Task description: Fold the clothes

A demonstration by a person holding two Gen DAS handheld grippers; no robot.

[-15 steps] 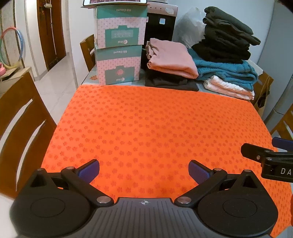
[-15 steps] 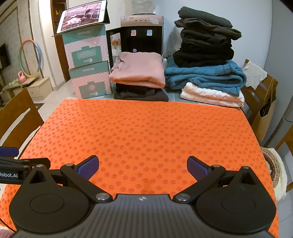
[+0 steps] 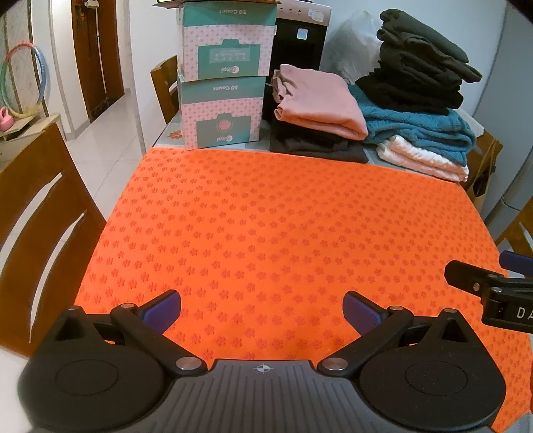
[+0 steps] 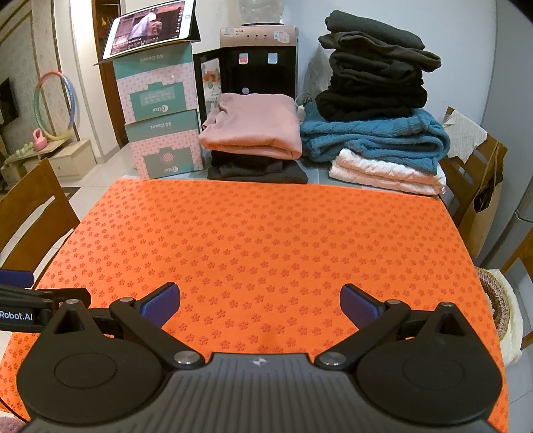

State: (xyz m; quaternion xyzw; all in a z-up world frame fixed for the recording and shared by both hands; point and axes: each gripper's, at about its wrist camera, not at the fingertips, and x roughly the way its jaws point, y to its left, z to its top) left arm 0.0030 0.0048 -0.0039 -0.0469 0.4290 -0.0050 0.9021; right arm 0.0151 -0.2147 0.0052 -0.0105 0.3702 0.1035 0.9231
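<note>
An orange mat (image 4: 266,239) printed with small flowers covers the table ahead of both claws, its near stretch bare between the spread fingers. The left claw (image 3: 261,308) stands wide open with nothing between its blue pads, tilted down over the mat's near edge; the right claw (image 4: 260,299) is likewise spread wide and empty, and each shows at the other's side edge. Beyond the mat's far edge, on the table's bare grey strip, sit the folded clothes: a pink garment (image 4: 253,126) lying on a black one (image 4: 256,168) straight ahead of the right claw, and, further to its right, a teal knit (image 4: 373,140) on top of a white knit (image 4: 383,173), with a tall stack of dark garments (image 4: 376,70) crowning it. Ahead and left stand two pink-and-teal boxes (image 4: 160,116), one on the other, with a lit tablet (image 4: 150,28) propped on top. A water dispenser (image 4: 260,60) stands behind the pink garment. Wooden chairs (image 3: 40,226) flank the table, and a hoop (image 4: 55,103) leans on the far left wall above white floor tiles.
</note>
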